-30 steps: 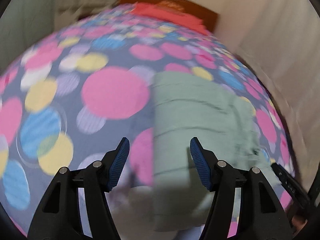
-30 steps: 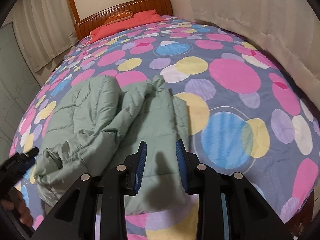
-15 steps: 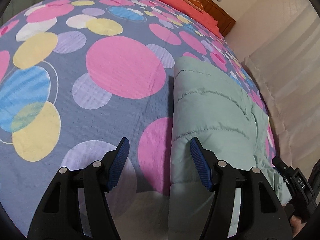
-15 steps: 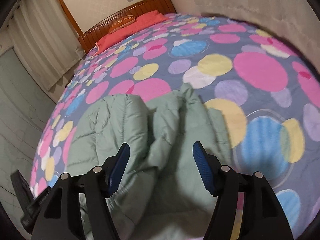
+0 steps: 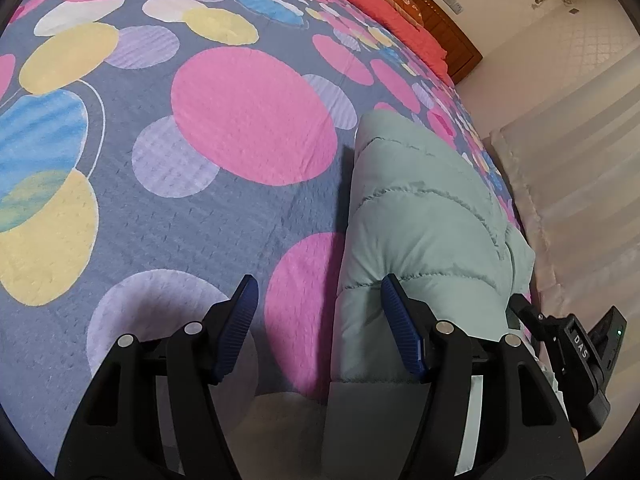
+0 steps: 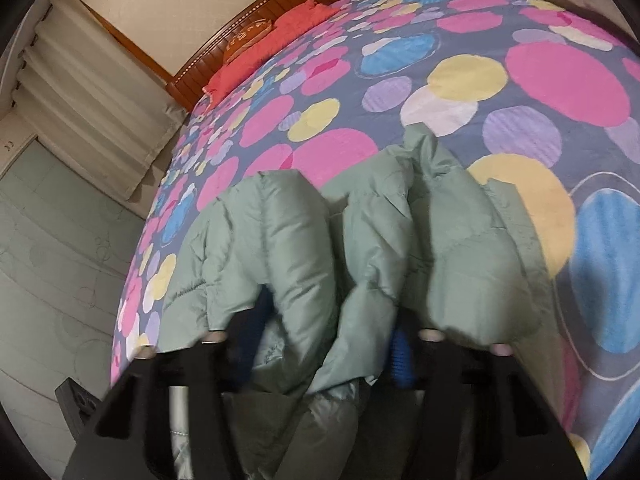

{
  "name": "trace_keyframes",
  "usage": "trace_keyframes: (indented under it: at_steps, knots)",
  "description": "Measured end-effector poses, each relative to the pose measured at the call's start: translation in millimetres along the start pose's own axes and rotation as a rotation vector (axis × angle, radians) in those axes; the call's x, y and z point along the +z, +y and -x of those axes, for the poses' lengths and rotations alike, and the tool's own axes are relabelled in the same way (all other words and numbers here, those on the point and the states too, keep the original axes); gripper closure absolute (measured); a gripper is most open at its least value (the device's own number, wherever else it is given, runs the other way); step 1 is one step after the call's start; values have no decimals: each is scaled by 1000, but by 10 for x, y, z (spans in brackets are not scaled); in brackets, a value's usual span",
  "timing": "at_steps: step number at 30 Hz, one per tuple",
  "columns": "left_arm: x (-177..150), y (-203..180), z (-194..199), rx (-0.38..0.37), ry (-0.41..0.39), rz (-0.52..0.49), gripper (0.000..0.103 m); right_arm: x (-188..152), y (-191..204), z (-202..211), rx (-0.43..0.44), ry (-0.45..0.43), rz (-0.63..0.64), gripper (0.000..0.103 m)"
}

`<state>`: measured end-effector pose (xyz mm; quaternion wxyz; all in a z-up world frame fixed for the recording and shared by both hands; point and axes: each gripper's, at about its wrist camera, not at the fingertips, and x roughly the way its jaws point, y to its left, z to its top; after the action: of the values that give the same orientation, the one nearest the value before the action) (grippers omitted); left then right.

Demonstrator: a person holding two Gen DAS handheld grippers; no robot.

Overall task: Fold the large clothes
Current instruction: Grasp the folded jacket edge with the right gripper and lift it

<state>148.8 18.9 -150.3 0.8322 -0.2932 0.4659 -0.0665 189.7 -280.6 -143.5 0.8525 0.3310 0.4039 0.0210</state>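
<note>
A pale green quilted puffer jacket (image 5: pixel 420 216) lies on the bed near its front edge. My left gripper (image 5: pixel 320 320) is open, low at the jacket's left side edge; its right finger (image 5: pixel 400 328) rests against the jacket and its left finger is over the bedspread. In the right wrist view the jacket (image 6: pixel 360 232) is bunched in thick folds. My right gripper (image 6: pixel 328 332) is open and pushed into the folds, which cover both fingertips. The right gripper's body (image 5: pixel 580 360) shows at the jacket's far side in the left wrist view.
The bedspread (image 5: pixel 200 160) is grey-blue with large pink, yellow and blue dots. A red pillow (image 6: pixel 276 44) and a wooden headboard (image 6: pixel 256 28) are at the far end. Curtains (image 6: pixel 92 112) hang beside the bed, and a pale floor (image 6: pixel 52 280) lies past its edge.
My right gripper opened from nearly shut and pushed down into the jacket's folds. My left gripper moved lower and closer to the jacket's left edge, staying open.
</note>
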Motion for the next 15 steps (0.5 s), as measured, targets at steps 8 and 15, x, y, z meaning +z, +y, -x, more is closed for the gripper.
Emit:
trace_keyframes:
  at_steps: [8,15]
  knots:
    - [17,-46,14,7,-4,-11,40,174,-2,260,25,-76,58,88]
    - [73,-316,-31,-43,6,-50,40,285,-420,315,-32,-77,26,88]
